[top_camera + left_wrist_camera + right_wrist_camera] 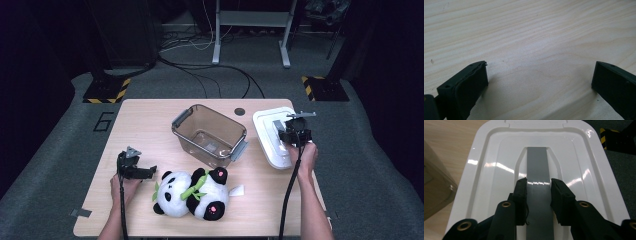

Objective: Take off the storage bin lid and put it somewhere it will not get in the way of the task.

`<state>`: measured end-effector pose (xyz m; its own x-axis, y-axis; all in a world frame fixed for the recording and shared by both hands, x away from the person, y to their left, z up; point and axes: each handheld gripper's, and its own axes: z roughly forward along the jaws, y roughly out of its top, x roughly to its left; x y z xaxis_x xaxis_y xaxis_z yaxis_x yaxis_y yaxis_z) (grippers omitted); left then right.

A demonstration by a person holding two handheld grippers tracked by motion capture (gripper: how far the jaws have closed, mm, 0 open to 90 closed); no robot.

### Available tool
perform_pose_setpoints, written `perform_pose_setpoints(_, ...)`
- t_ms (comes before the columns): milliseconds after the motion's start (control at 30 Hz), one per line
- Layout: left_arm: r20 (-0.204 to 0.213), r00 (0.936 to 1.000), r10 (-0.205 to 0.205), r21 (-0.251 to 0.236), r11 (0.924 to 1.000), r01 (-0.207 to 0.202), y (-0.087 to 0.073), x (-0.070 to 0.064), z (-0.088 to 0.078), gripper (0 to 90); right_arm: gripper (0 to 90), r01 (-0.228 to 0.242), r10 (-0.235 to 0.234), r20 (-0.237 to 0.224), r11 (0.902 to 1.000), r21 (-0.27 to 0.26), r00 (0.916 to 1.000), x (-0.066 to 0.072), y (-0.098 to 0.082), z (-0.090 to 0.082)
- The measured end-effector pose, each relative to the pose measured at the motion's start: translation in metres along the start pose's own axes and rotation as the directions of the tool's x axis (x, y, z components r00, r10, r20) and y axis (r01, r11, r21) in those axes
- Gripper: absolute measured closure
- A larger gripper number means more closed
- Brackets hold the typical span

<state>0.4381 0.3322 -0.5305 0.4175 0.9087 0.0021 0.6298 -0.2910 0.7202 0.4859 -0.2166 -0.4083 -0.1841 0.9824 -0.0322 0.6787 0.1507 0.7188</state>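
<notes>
While the white lid (499,170) lies flat at the table's (140,120) right edge, the right gripper (538,185) is clamped on its grey handle (537,162). Bin (210,131) uncovered, pandas (192,192) outside, left gripper (539,75) gaping idle.

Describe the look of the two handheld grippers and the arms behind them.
Both the left gripper and the right gripper are black, each with a grey three-cornered plate on top and a black cable trailing back along a bare, sleeveless forearm. The right gripper's linkage shows brass-coloured rivets.
</notes>
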Motion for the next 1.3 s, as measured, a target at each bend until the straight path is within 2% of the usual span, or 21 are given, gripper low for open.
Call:
perform_pose_setpoints(100,0.000,1.0000,-0.001,0.000,1.0000,0.001,0.000,0.000,0.000,0.0,66.9,0.001,-0.001,0.002,1.0000,0.006,1.0000,-0.002,-0.004,0.005)
perform_pose_setpoints(200,0.000,1.0000,0.000,0.000,1.0000,0.000,0.000,0.000,0.000,0.0,66.9,-0.022,0.022,0.003,0.9995,0.024,0.9998,-0.003,-0.010,0.014)
perform_pose_setpoints(333,-0.001,1.0000,-0.001,0.000,1.0000,0.001,0.000,0.000,0.000,0.0,66.9,-0.020,0.020,0.005,0.9991,0.038,0.9998,-0.003,-0.014,0.021)
perform_pose_setpoints(667,0.000,1.0000,-0.001,0.000,1.0000,0.001,0.000,0.000,0.000,0.0,66.9,-0.043,0.043,-0.004,0.9953,0.087,0.9991,-0.004,-0.032,0.051)
perform_pose_setpoints(1100,0.001,1.0000,0.000,0.000,1.0000,0.000,0.000,0.000,0.000,0.0,66.8,-0.101,0.100,0.013,0.9899,0.099,0.9949,-0.002,-0.041,0.071)
perform_pose_setpoints(1300,0.001,1.0000,0.001,0.000,1.0000,-0.001,0.000,0.000,0.000,0.0,66.8,-0.095,0.094,0.015,0.9898,0.106,0.9954,0.000,-0.042,0.080)
